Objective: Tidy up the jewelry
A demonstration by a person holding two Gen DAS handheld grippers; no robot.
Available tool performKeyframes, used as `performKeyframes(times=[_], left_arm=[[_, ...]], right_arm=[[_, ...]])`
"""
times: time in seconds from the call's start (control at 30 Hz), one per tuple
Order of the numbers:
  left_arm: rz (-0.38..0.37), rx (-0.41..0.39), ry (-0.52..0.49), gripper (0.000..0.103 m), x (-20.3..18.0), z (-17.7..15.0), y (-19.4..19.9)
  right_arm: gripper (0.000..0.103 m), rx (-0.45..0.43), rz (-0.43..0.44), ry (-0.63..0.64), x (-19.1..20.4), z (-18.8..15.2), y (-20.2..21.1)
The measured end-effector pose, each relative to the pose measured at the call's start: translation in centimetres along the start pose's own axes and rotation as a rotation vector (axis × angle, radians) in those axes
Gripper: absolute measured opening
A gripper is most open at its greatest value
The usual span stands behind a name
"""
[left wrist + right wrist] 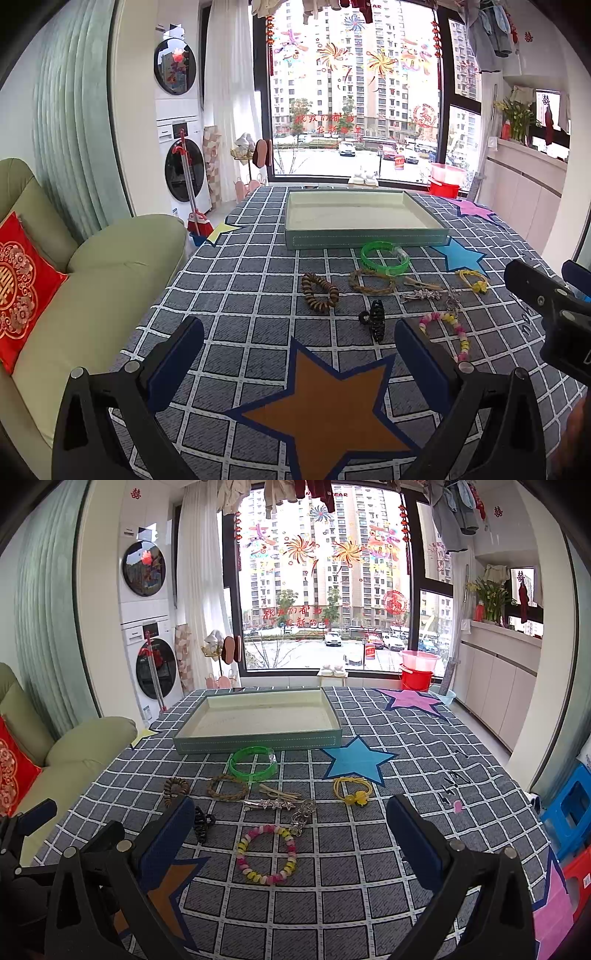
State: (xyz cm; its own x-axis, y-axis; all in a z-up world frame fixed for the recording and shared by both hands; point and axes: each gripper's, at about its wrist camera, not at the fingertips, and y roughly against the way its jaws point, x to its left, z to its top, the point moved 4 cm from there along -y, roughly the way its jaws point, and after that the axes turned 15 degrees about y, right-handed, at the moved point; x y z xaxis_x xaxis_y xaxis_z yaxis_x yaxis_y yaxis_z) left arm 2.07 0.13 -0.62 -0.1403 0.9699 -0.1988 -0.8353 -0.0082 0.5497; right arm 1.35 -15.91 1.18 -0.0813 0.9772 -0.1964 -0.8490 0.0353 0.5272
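A shallow grey-green tray point(365, 242) point(258, 740) with a pale empty bottom sits at the far side of the checked tablecloth. In front of it lie a green bangle point(385, 258) point(253, 764), a brown bead bracelet point(319, 293) point(174, 789), a woven rope bracelet point(371, 282) point(227, 786), a black claw clip point(375, 321) point(203, 823), a pink-yellow bead bracelet point(448, 330) point(266, 853), a yellow hair tie point(473, 281) point(352, 790), hair clips point(271, 800) and a silver charm point(303, 816). My left gripper point(299, 354) is open and empty. My right gripper point(290, 834) is open and empty above the bead bracelet.
A green sofa point(74, 280) with a red cushion point(22, 291) stands left of the table. Blue and red stools point(570, 812) stand at the right. A window, stacked washer and dryer point(181, 147) and red buckets point(415, 672) are beyond the table.
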Motion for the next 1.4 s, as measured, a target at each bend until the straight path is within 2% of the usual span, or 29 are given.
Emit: performKeyframes(times=[0.43, 0.6, 0.7, 0.8, 0.9, 1.03, 1.17, 1.37, 1.4], left_arm=[[-0.003, 0.008, -0.004, 0.103, -0.3, 0.1, 0.1], [-0.005, 0.041, -0.014, 0.103, -0.3, -0.1, -0.6], [-0.016, 0.089, -0.014, 0.103, -0.3, -0.2, -1.5], [-0.037, 0.161, 0.01, 0.103, -0.1, -0.1, -2.7], [-0.07, 0.239, 0.023, 0.103, -0.3, 0.0, -4.3], [-0.082, 0.291, 0.009, 0.103, -1.2, -0.3, -5.8], [-0.095, 0.339, 0.001, 0.103, -2.3, -0.7, -7.1], [-0.103, 0.384, -0.002, 0.103, -4.2, -1.0, -9.1], [-0.104, 0.39, -0.004, 0.1, -4.6, -1.0, -9.4]], right_arm=[[0.103, 0.0, 0.002, -0.004, 0.2, 0.2, 0.0], [0.103, 0.009, 0.015, -0.021, -0.1, 0.2, -0.2], [0.103, 0.029, 0.023, -0.034, -0.6, 0.2, -0.7], [0.103, 0.074, 0.026, -0.048, -1.3, 0.1, -1.4], [0.103, 0.163, 0.018, -0.064, -2.5, -1.0, -2.6], [0.103, 0.279, 0.036, -0.101, -4.0, -3.0, -4.4], [0.103, 0.333, 0.044, -0.108, -5.3, -4.1, -6.0], [0.103, 0.383, 0.047, -0.143, -8.0, -3.1, -9.1], [0.103, 0.394, 0.051, -0.152, -8.4, -3.0, -9.7]])
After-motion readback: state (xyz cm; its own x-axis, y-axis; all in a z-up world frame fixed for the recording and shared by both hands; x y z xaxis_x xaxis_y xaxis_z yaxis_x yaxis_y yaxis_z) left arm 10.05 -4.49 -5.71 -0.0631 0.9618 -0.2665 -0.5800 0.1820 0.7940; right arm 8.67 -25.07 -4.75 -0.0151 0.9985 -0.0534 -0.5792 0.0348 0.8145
